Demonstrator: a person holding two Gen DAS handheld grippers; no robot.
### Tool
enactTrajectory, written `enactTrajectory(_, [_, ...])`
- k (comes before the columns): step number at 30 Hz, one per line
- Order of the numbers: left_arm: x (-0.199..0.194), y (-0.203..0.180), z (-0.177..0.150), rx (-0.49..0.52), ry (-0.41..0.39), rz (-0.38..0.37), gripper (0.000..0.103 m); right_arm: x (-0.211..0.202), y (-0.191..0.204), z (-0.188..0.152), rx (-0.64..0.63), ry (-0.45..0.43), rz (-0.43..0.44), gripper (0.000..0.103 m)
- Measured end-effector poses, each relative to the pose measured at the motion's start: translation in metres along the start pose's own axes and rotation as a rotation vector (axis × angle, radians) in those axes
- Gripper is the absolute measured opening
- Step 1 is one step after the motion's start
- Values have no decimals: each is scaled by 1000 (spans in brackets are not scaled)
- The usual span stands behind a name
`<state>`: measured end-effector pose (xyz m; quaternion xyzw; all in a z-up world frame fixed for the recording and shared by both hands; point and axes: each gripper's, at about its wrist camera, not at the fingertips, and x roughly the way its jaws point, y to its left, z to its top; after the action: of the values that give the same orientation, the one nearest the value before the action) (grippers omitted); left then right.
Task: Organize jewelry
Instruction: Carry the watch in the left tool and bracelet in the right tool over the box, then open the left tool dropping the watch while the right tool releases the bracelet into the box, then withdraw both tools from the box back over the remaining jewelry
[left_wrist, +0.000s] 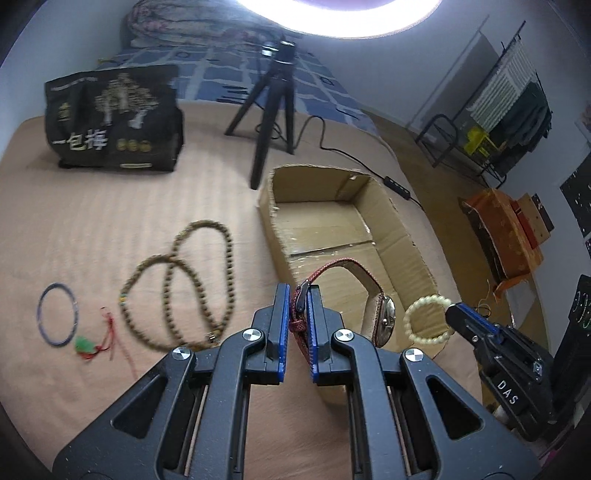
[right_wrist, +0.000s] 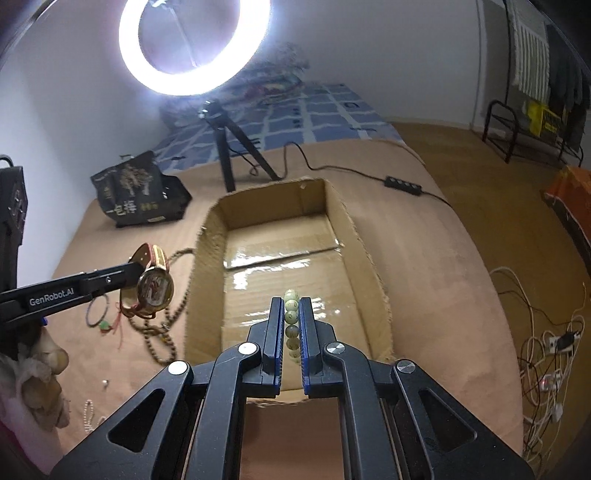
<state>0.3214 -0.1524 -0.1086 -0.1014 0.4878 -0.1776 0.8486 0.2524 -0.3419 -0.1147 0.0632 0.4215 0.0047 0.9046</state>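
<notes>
Left of the left gripper, a thin bangle, a green charm and a long bead necklace lie on the bed, not yet collected. That gripper is clamped on the strap of a watch, holding it raised, seemingly just over the box's near left wall. To its right, the right gripper pinches a pale bead bracelet above the box floor, probably ready to drop.

right gripper clamps bead bracelet above box
</notes>
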Motion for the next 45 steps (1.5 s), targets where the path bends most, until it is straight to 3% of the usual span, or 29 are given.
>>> enactTrajectory(12, [31,-19,-3,27,31,0,7,7,-23,-3,51,30,-13,6])
enactTrajectory(16, [32,-20,-3,33,34,-9,13,9,-21,-4,35,39,-23,7])
enactTrajectory(18, [32,-19,-2,32,33,-1,14,9,-20,-5,25,40,-41,14])
enactTrajectory(20, [30,-17,-1,29,30,-2,15,7,-20,-4,25,34,-47,34])
enactTrajectory(22, [28,-16,-1,31,27,1,14,4,-20,-3,27,17,-49,39])
enactTrajectory(34, [8,-12,-3,70,-16,52,15,-1,-10,-1,11,-5,-40,39])
enactTrajectory(42, [-18,11,-2,80,-60,128,36,-9,1,2,4,-26,-26,39])
enactTrajectory(45, [-29,28,0,60,-68,153,39,-12,11,4,-7,-33,-7,41])
